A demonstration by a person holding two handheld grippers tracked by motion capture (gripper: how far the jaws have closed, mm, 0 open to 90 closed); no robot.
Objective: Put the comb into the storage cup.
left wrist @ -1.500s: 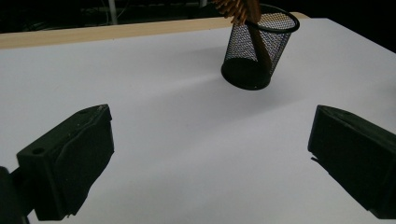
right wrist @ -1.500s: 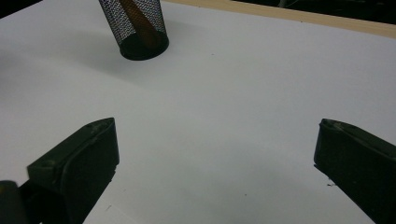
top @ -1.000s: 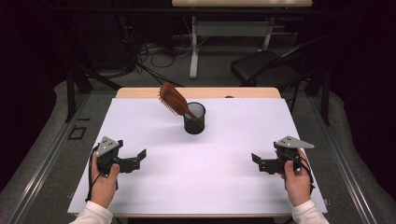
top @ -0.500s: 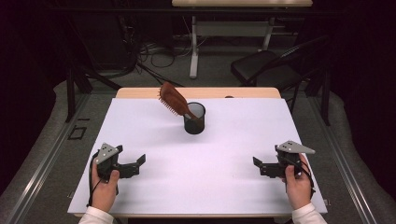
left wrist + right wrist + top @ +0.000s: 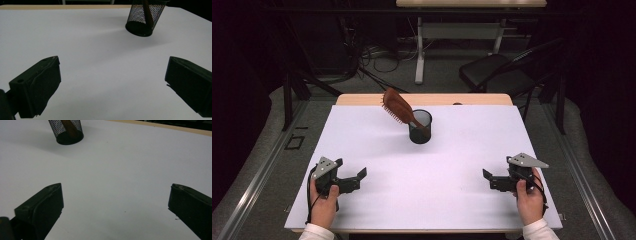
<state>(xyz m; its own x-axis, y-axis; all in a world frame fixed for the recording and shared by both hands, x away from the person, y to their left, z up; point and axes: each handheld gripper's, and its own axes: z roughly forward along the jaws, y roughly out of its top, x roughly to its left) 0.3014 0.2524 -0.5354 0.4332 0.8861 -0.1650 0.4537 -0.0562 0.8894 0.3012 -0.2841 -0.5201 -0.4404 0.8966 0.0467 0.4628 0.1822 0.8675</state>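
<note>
Two hand-held grippers rest low over a white table [image 5: 377,150], both with jaws spread wide and holding nothing. The left gripper [image 5: 357,178] and right gripper [image 5: 488,179] sit well apart at the near edge. Ahead of them, roughly midway between, stands a black mesh cup [image 5: 420,126] with a brown hairbrush [image 5: 398,107] leaning out of it, handle down.

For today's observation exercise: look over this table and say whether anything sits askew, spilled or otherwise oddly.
One thing: the brown wooden hairbrush stands handle-down in the black wire-mesh cup, leaning left with its bristled head well past the rim, so it looks top-heavy. The cup stands upright, nothing is spilled, and both grippers rest open, far from it.
</note>
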